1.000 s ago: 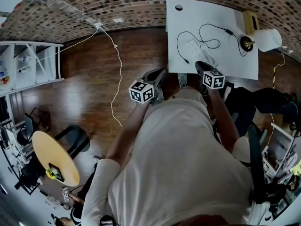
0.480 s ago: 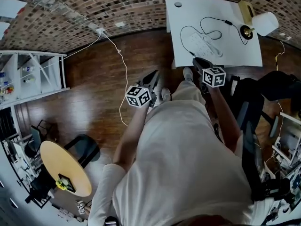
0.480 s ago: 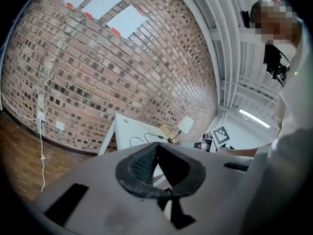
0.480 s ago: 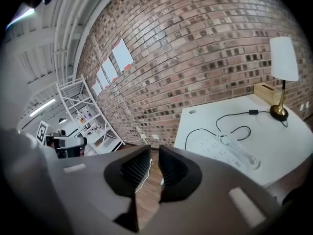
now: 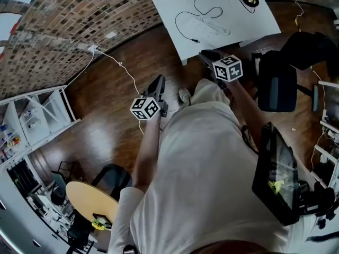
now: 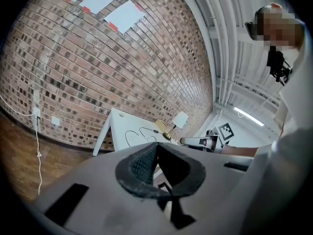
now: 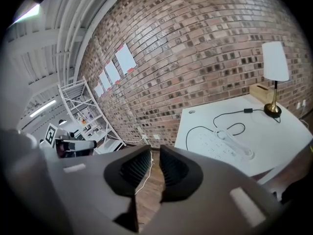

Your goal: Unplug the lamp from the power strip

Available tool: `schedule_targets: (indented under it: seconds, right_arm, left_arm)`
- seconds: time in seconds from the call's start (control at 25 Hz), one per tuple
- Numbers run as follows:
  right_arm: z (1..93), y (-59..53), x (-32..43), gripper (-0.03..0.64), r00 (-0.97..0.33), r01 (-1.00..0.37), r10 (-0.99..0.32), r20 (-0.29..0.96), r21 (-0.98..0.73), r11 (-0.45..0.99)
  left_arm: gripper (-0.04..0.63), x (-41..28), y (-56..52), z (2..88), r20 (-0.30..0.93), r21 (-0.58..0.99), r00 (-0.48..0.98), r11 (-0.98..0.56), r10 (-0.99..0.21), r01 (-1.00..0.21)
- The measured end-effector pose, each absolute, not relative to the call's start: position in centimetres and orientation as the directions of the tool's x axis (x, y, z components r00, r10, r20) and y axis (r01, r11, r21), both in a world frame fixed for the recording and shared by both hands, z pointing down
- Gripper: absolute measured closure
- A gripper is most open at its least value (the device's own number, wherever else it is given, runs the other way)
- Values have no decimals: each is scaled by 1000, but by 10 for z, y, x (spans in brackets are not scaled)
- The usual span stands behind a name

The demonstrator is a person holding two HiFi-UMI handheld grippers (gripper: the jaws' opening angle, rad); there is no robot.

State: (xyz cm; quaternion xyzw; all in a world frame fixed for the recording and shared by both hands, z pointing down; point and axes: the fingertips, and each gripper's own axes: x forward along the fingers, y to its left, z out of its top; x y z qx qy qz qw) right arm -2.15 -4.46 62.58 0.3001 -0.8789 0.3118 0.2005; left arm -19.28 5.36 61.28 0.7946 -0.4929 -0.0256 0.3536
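Nothing of the unplugging is done yet, by the look of it. The flat white power strip (image 7: 227, 143) lies on the white rectangular table (image 5: 254, 23). The thin black cord (image 5: 209, 7) of the brass-stemmed lamp with a white shade (image 7: 274, 65) loops across the top and ends at the strip's near end. It looks plugged in, though the plug is too small to be sure.

Both grippers are well short of the table, out over the floor. The right gripper (image 7: 155, 151) is the nearer 1. Its jaws have just been opening a little and stand released with a narrow gap, with nothing between them. The left gripper (image 6: 156, 145) is clenched on nothing, its pads meeting at the tips.

What is left: reach the table, find the plug, grip it and pull it free, probably with 1 gripper steadying the strip.

Besides these, the table carries a tan box (image 7: 258, 93) beside the lamp, and it stands against a red-brown brick wall (image 5: 79, 20). The dark polished wooden floor (image 5: 111, 110) has a thin white cable (image 5: 124, 73) trailing over it from the wall. A white shelving unit (image 5: 32, 120), a round yellow-topped stand (image 5: 90, 202) and a black chair (image 5: 275, 81) stand around.
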Motion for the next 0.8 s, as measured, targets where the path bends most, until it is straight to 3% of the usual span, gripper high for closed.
schedule_targets:
  seconds: [0.8]
  right_arm:
    - [578, 13, 72, 563, -796, -604, -407, 448, -545, 581]
  left_arm:
    - [592, -60, 102, 590, 345, 552, 568, -328, -747, -767]
